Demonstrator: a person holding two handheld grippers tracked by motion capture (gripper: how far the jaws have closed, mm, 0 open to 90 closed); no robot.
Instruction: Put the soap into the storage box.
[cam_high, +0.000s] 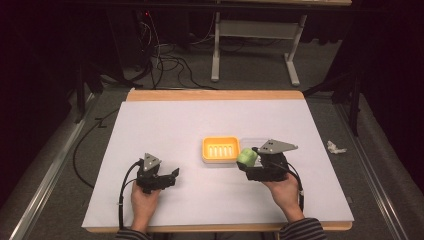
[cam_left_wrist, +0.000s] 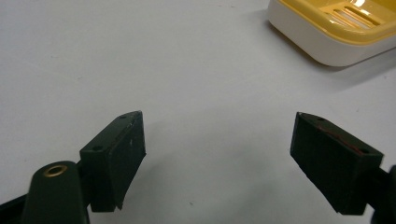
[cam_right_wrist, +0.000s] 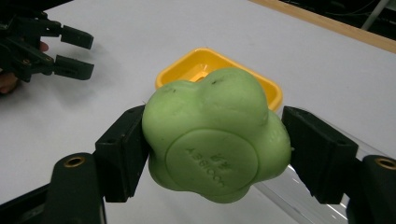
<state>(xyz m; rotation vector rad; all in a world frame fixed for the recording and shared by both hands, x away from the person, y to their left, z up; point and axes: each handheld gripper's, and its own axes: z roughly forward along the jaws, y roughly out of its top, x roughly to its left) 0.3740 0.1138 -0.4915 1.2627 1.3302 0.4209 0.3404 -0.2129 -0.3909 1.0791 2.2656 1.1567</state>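
A green lumpy soap-like block (cam_right_wrist: 217, 135) is clamped between the jaws of my right gripper (cam_high: 248, 164), lifted just right of a yellow soap dish (cam_high: 220, 148). The dish (cam_right_wrist: 187, 70) lies empty behind the block, its slotted bottom showing. My left gripper (cam_high: 173, 175) rests at the front left of the white sheet. Its jaws stand wide open around bare table (cam_left_wrist: 217, 158), and the dish (cam_left_wrist: 336, 32) lies ahead of it to the right. The left gripper (cam_right_wrist: 70, 51) is also seen from the right gripper view, open.
A clear plastic lid (cam_right_wrist: 299, 191) lies under and right of the held block, beside the dish. The white sheet (cam_high: 165, 125) covers a wooden table. A crumpled scrap (cam_high: 336, 147) lies on the floor to the right, and cables (cam_high: 170, 62) run behind the table.
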